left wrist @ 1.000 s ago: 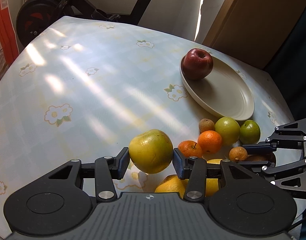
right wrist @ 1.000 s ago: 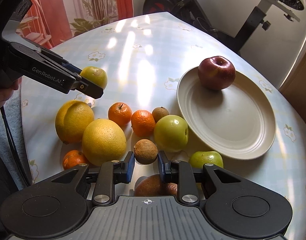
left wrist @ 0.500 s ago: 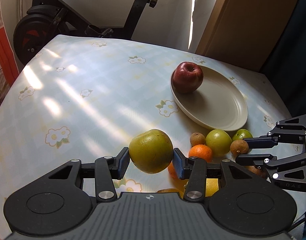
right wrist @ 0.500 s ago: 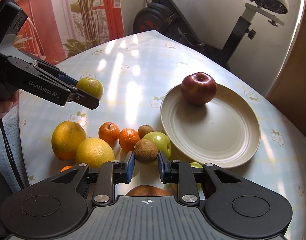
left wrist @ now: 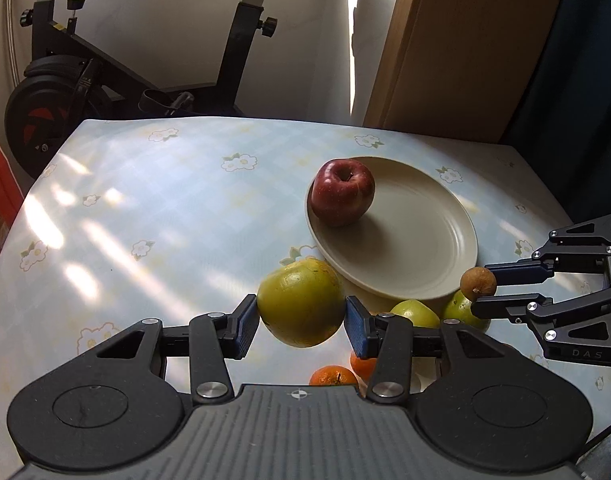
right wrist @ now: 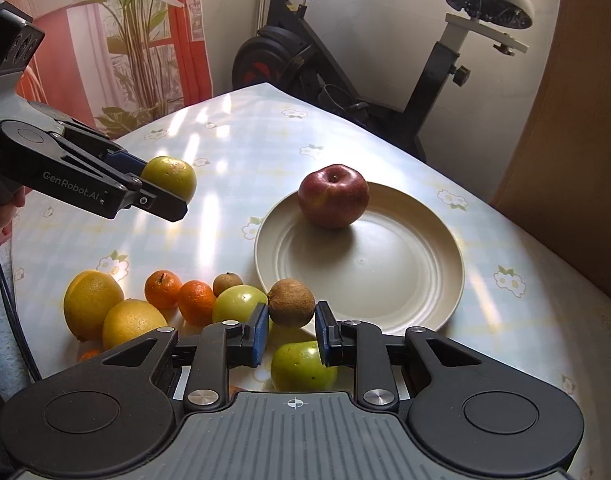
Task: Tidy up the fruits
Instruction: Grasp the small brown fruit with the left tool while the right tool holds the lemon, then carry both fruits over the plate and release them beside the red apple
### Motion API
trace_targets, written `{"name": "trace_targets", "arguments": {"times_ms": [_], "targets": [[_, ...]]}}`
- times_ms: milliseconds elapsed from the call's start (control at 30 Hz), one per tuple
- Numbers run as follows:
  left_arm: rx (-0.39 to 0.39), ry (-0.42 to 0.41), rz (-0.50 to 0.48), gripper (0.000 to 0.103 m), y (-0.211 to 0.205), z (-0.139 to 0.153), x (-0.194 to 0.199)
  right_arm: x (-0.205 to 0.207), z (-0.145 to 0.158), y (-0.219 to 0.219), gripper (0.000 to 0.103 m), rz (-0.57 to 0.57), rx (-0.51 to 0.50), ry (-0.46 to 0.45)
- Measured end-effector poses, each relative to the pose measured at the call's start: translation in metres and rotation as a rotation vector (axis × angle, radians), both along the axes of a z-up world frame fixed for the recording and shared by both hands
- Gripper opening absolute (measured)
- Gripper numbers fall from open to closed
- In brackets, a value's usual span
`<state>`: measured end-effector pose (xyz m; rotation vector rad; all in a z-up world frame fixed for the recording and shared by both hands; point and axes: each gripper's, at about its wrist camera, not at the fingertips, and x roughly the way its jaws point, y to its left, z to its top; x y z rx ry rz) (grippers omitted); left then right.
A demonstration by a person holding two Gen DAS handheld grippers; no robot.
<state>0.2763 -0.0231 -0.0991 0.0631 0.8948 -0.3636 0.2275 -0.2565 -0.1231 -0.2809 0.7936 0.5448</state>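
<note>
Left wrist view, from left to right: sunlit flowered bench (left wrist: 153,216), bare on this side; then the left claw (left wrist: 301,322), its blue pads clamped on a yellow-green apple (left wrist: 301,304) held clear of the cloth; a red apple (left wrist: 342,192) sitting at the left edge of a cream plate (left wrist: 437,256); and, at far right, the right claw (left wrist: 481,290) pinching a small brown fruit (left wrist: 478,283) at its tips. Right wrist view, again left to right: the left claw (right wrist: 167,192) reaches in from the left with its apple (right wrist: 170,176) aloft, well above a loose heap on the bench of two lemons (right wrist: 90,302), two mandarins (right wrist: 163,290), a second brown fruit (right wrist: 227,282) and two green apples (right wrist: 239,302); the right claw (right wrist: 291,322), narrowed tight on its brown fruit (right wrist: 291,307), hangs just short of the plate's near rim (right wrist: 445,312). Both claws are loaded and point down and forward at the plate, which lies ahead and slightly right of each. The right claw appears the nearer, with open plate straight beyond its tips; the left claw's apple looks to have the red apple between it and the plate's far side, so the free middle or near half seems the likelier landing spot.
</note>
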Motion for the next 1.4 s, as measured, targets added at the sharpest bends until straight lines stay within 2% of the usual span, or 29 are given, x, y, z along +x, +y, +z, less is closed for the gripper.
{"name": "trace_targets", "arguments": {"times_ms": [267, 400, 533, 800, 1033, 1100, 1267, 1400], "targets": [[0.014, 0.015, -0.062, 0.049, -0.038, -0.008, 0.04, 0.036, -0.007, -0.02, 0.023, -0.066, 0.005, -0.004], [0.061, 0.038, -0.102, 0.049, -0.056, -0.023, 0.06, 0.058, -0.018, -0.027, 0.023, -0.095, 0.0, 0.0], [0.075, 0.07, -0.115, 0.049, -0.063, -0.037, 0.073, 0.078, -0.028, -0.033, 0.023, -0.132, -0.017, 0.003], [0.102, 0.065, -0.137, 0.049, -0.075, -0.046, 0.085, 0.104, -0.046, -0.044, 0.023, -0.21, -0.04, -0.004], [0.124, 0.044, -0.14, 0.05, -0.081, -0.045, 0.087, 0.116, -0.053, -0.037, 0.024, -0.234, -0.033, -0.034], [0.119, 0.047, -0.138, 0.051, -0.08, -0.043, 0.087, 0.116, -0.049, -0.037, 0.028, -0.243, -0.008, -0.05], [0.117, 0.042, -0.142, 0.056, -0.079, -0.04, 0.084, 0.11, -0.038, -0.041, 0.028, -0.25, 0.016, -0.068], [0.124, 0.004, -0.142, 0.058, -0.075, -0.029, 0.079, 0.099, -0.029, -0.046, 0.028, -0.264, 0.023, -0.073]]}}
